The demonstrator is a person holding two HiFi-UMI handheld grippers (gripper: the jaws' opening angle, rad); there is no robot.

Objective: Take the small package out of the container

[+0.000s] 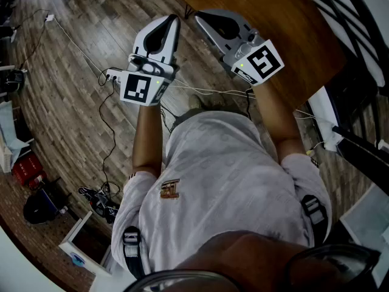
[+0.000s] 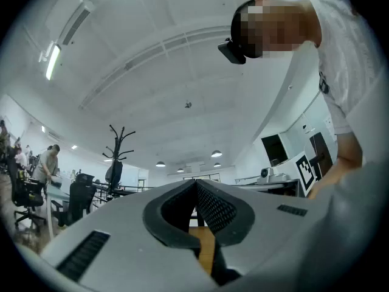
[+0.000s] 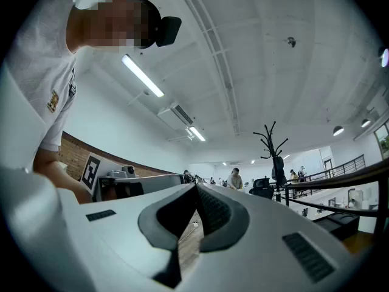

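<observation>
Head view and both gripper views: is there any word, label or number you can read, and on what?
No readable words or numbers anywhere.
Left gripper: the left marker cube bears a black-and-white square pattern, no letters.
Right gripper: the right marker cube bears the same kind of pattern, no letters.
Shirt emblem: too small and blurred to read.
</observation>
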